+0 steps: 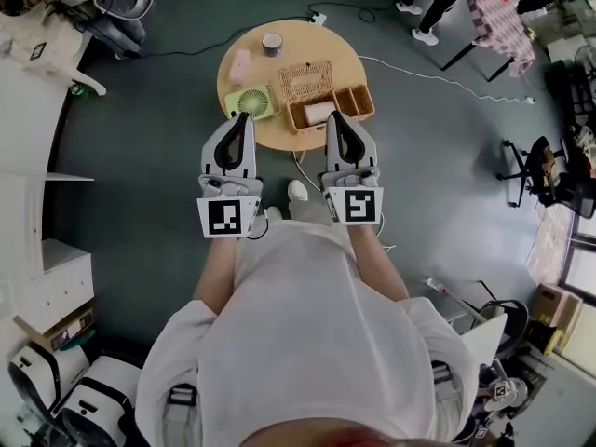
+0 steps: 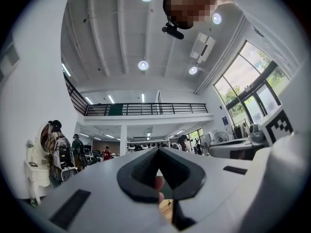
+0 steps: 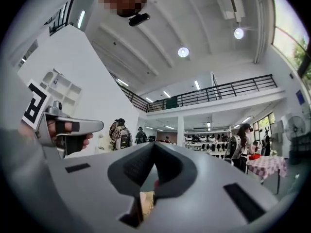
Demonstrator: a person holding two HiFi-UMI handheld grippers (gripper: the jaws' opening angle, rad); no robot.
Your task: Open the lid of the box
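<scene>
The person in a white shirt [image 1: 298,324] stands on a dark grey floor [image 1: 140,156], facing a round wooden bench [image 1: 289,56] at twelve o'clock in the head view. The woven box [image 1: 328,105] sits at about four o'clock on the bench top. Its compartments show from above, and its lattice lid [image 1: 305,80] appears raised along the far edge. The left gripper [image 1: 244,117] and the right gripper [image 1: 332,117] are held side by side over the near rim of the bench, at seven and five o'clock. Each gripper view shows the jaws pressed together at the tips with nothing between them. A small green fan [image 1: 251,101] lies at eight o'clock, a pink object [image 1: 240,63] at ten and a grey cup [image 1: 272,43] near twelve
</scene>
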